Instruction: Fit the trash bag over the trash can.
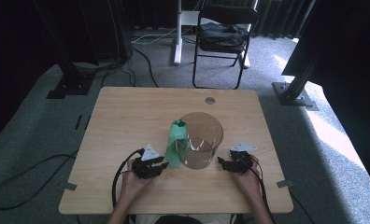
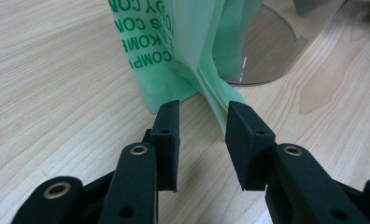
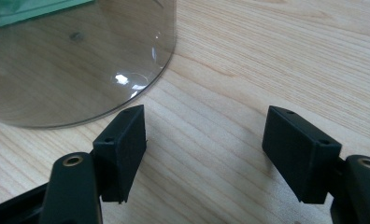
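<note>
Wooden table (image 1: pixel 127 116), left tongs (image 2: pixel 202 135) half-open at green bag (image 2: pixel 174 56) edge, perhaps touching, right tongs (image 3: pixel 204 140) open beside clear bin (image 3: pixel 71 70).

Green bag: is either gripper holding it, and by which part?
Nothing is held. The left gripper straddles the green bag's lower edge without pinching it; the right gripper is open beside the clear container.
</note>
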A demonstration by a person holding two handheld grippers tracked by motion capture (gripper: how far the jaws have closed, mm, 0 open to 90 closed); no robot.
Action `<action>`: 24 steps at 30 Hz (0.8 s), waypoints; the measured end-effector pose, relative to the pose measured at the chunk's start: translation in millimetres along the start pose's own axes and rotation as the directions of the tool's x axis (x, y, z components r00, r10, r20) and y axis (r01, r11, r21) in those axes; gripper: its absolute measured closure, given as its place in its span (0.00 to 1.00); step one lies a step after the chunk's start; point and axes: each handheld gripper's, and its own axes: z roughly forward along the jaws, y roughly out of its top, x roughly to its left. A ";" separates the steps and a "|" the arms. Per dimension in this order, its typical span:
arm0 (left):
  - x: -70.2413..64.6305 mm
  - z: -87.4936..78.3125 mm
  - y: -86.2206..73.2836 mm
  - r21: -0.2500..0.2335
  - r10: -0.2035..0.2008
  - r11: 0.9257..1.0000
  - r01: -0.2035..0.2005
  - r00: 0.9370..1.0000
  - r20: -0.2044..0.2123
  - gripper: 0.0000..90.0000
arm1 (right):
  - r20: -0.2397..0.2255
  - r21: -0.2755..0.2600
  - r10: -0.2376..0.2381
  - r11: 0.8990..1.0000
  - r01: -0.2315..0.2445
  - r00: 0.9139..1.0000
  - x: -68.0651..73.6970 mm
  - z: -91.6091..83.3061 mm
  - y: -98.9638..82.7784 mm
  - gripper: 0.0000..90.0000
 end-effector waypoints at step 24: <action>-9.0 14.5 -4.5 0.104 0.092 0.991 -0.086 0.994 -0.052 0.98 | 0.000 0.000 0.000 1.000 0.000 1.000 0.0 0.0 0.0 0.33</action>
